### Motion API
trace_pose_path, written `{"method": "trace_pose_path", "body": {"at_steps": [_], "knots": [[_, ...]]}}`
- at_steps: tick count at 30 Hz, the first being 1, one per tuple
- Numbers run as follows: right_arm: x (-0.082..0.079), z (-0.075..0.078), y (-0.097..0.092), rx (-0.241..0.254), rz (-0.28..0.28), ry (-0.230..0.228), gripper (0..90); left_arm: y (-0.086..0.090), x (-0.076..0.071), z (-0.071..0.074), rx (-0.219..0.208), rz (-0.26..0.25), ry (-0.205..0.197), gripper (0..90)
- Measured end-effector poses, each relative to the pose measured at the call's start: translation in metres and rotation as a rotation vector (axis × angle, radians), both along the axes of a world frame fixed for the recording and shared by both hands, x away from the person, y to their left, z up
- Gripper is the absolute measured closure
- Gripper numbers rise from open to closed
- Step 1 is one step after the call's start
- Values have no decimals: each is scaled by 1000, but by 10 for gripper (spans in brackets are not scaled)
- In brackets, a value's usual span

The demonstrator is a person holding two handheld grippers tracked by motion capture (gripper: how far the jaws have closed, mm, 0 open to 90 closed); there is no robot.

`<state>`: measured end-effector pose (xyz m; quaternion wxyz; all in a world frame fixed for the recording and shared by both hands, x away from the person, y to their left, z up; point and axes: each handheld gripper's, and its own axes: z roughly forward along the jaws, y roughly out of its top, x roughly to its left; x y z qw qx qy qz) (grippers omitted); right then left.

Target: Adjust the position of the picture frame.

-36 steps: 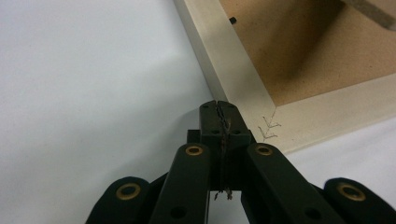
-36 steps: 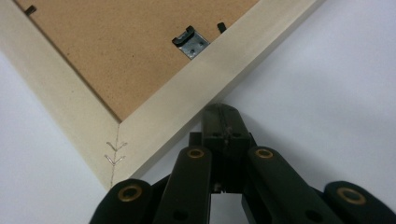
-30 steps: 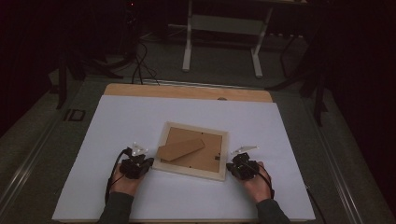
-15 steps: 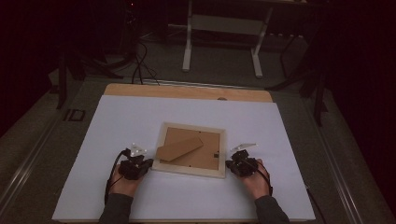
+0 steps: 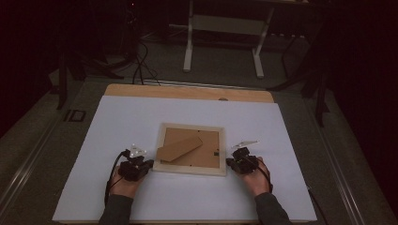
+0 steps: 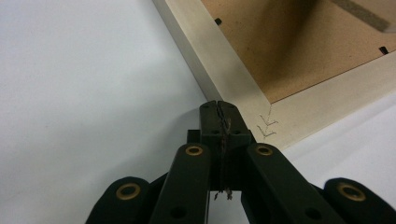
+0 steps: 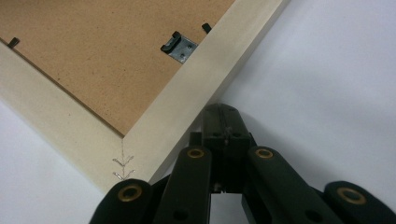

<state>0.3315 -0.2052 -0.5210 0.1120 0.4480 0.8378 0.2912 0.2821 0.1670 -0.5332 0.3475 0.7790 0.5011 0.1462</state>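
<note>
A pale wooden picture frame lies face down on the white sheet, showing its brown backing and a cardboard stand flap. My left gripper is shut and empty. Its closed tip rests against the outer edge of the frame's rail close to the near-left corner. My right gripper is also shut and empty. Its tip presses against the outside of the frame's rail by the near-right corner. A metal hanger clip sits on the backing near that rail.
The white sheet covers a wooden tabletop, with bare sheet all around the frame. Beyond the table's far edge stand a white metal stand and dark cables on the floor.
The right gripper has shifted slightly against the frame's near-right corner, and the frame now lies a little squarer to the table. The left gripper has stayed put.
</note>
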Motion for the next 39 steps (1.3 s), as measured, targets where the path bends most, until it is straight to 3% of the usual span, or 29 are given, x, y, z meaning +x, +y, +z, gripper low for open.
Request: {"method": "trace_pose_path", "body": {"at_steps": [8,34,39], "knots": [[2,0,3,-22,-1,-18,900,0,0,0,0,2,0,900],[8,-2,1,10,-15,-31,900,0,0,0,-5,2,-10,900],[2,-5,-1,26,-9,-69,900,2,3,-1,-24,1,-11,897]]}}
